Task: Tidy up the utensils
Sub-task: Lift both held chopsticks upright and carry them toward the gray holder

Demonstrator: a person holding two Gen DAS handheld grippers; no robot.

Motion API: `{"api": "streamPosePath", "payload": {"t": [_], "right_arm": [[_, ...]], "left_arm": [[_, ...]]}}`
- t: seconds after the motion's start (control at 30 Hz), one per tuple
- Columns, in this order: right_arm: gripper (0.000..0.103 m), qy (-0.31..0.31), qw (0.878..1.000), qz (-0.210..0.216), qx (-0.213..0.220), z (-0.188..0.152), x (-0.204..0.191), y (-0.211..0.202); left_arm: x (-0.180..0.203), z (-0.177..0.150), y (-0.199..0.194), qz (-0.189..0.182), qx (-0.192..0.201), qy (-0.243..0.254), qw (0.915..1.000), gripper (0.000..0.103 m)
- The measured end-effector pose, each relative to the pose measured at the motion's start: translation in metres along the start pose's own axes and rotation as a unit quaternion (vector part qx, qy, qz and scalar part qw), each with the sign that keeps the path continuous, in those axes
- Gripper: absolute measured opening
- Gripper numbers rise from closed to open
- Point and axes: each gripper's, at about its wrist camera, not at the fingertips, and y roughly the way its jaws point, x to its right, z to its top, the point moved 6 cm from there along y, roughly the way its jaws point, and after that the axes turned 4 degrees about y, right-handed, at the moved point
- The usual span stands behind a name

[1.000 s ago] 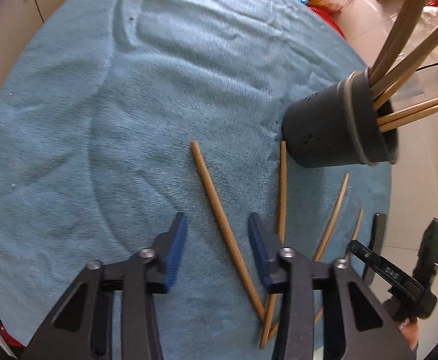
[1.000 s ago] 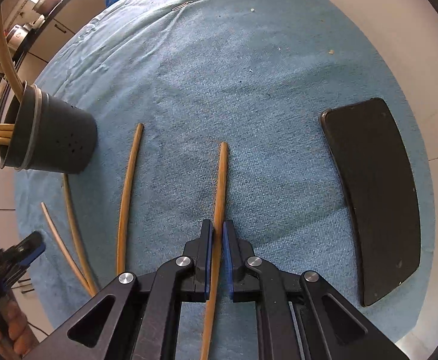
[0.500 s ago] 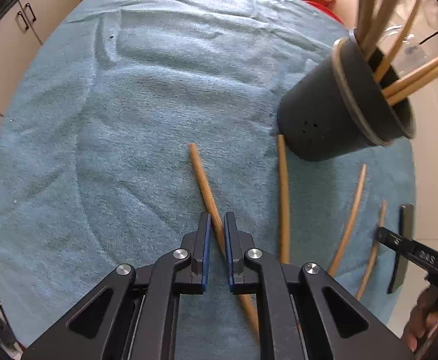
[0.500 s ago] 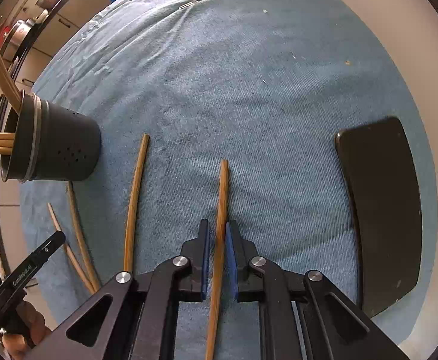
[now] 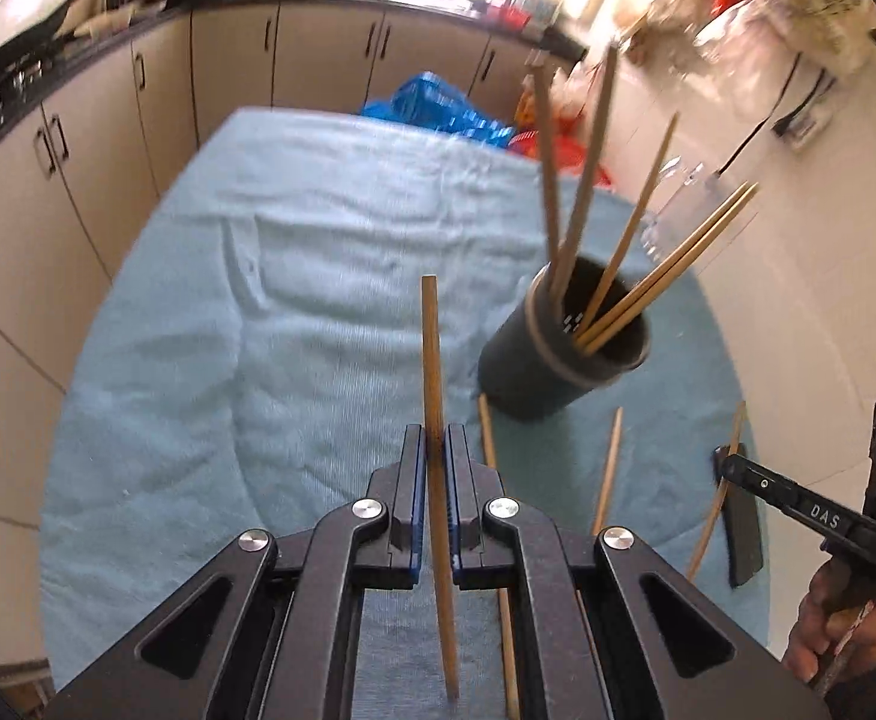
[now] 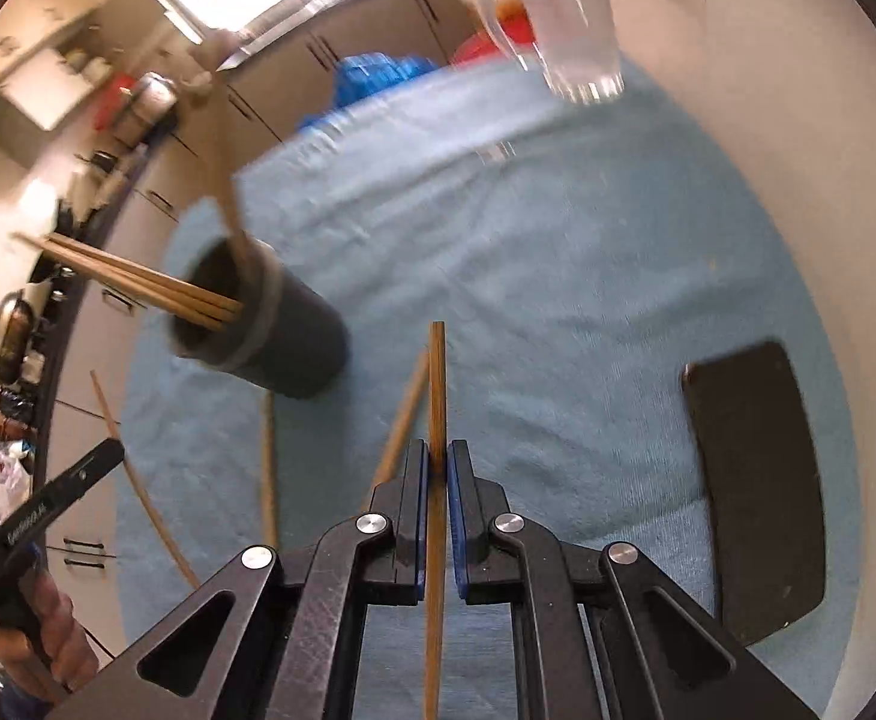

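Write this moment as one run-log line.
left gripper: shut on chopstick | right gripper: shut on chopstick | holder: upright | three chopsticks on towel

The chopsticks (image 5: 432, 360) look like plain matt wood, and the holder (image 5: 558, 360) is matt dark plastic. The bench has a fuzzy blue terry cloth (image 5: 318, 300) over it, and each tool (image 5: 436, 462) is matt black plastic with shiny metal pins.

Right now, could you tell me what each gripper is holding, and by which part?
Each holds one chopstick: the left gripper clamps its chopstick near mid-length, and the right gripper clamps its chopstick likewise.
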Motion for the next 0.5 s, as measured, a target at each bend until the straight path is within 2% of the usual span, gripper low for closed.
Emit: {"api": "streamPosePath", "payload": {"t": [0.17, 0.5], "right_arm": [[0.007, -0.025, 0.998, 0.010, 0.055, -0.004, -0.018, -0.029], [0.007, -0.032, 0.995, 0.006, 0.097, -0.007, -0.030, -0.053]], "left_arm": [[0.005, 0.007, -0.023, -0.005, 0.029, 0.019, 0.9994, 0.005], [0.001, 0.005, -0.036, -0.014, 0.043, 0.026, 0.9986, 0.005]]}}
